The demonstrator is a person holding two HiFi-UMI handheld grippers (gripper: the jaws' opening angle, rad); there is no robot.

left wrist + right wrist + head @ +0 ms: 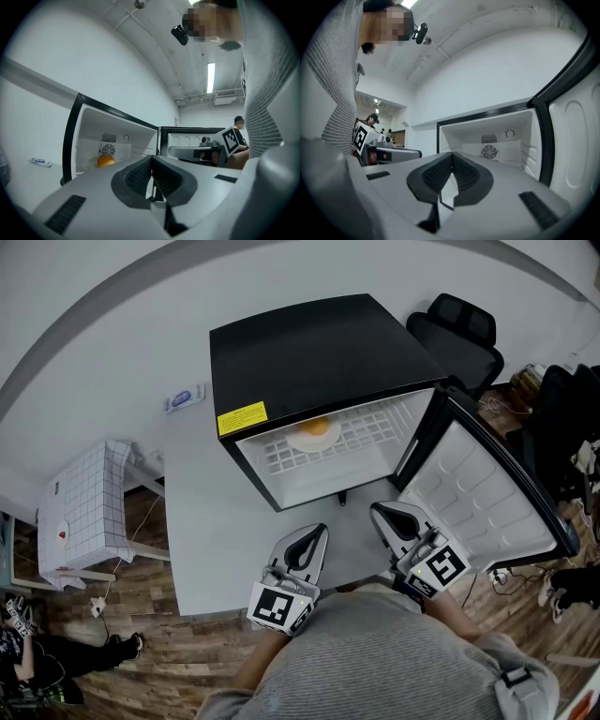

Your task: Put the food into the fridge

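Sitting inside fridge [309, 352] on plate [298, 441]: orange [317, 426]. Door [478, 493] wide open. Left gripper [314, 535], right gripper [384, 514] out front, jaws pressed together, nothing between.

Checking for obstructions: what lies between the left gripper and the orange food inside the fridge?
Nothing in the way: only bare table and the white fridge shelf separate the left gripper from the orange food, as the head view shows.

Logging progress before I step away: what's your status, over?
Left tongs shut, empty. Right tongs shut, empty. Orange food on plate inside fridge, door open. Nothing between tongs and fridge.
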